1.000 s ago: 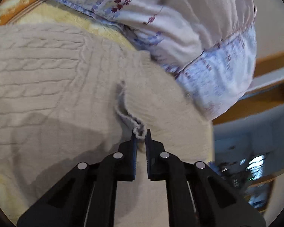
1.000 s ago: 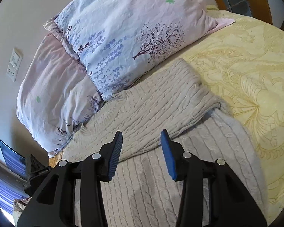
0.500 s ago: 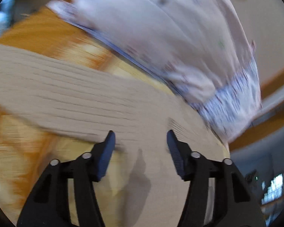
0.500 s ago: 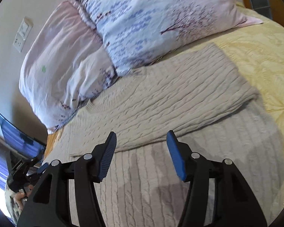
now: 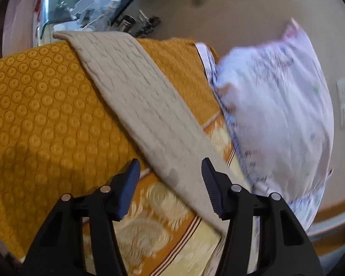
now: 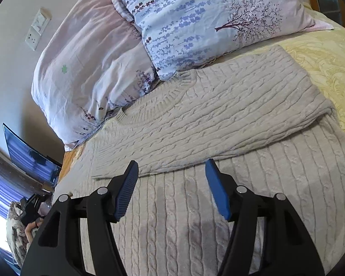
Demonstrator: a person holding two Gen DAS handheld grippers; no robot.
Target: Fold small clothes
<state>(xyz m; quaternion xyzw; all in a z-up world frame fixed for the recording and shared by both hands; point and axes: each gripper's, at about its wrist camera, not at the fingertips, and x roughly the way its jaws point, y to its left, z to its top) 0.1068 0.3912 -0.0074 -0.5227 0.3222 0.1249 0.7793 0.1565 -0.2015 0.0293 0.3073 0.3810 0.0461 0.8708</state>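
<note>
A beige cable-knit sweater [image 6: 218, 119] lies flat on the bed, its collar toward the pillows and one sleeve folded across the chest. My right gripper [image 6: 171, 172] is open and empty, just above the sweater's body below the folded sleeve. In the left wrist view the other sleeve [image 5: 138, 96] lies stretched over the orange bedcover [image 5: 39, 119] toward the bed's edge. My left gripper [image 5: 170, 170] is open and empty, hovering over the near part of that sleeve.
Two floral pillows [image 6: 195, 23] lie against the wall behind the sweater; one shows in the left wrist view [image 5: 276, 115]. A yellow patterned bedspread [image 6: 329, 53] lies to the right. A glass table with clutter [image 5: 85, 7] stands beyond the bed's edge. A dark screen [image 6: 30, 156] is at left.
My left gripper let go of the sweater's knit edge, opened, and swung left over the outstretched sleeve. My right gripper opened wider and moved slightly closer to the sweater.
</note>
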